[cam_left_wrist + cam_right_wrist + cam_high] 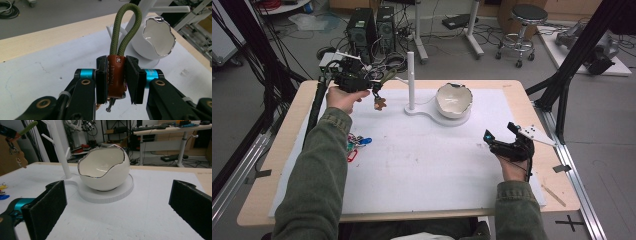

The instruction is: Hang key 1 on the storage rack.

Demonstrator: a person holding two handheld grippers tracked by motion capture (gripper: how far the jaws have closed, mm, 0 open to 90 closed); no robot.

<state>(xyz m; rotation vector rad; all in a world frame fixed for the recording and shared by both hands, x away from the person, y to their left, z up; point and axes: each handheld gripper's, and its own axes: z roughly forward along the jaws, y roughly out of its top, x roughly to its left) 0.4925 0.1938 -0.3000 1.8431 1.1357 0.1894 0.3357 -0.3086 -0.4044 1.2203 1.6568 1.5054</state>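
Upper left in the high view, our left gripper has its jaws clamped on the keychain's stiff leather tab, its light cord loop floppy; the right gripper gapes idle.

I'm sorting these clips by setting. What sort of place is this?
Probably a robotics lab or workshop: computer towers and loose cables lie on the floor behind the table, with a rolling stool and other desks nearby.

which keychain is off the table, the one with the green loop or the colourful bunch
The green-loop keychain: the left gripper clamps its brown leather tab in the air. The colourful bunch lies on the white mat.
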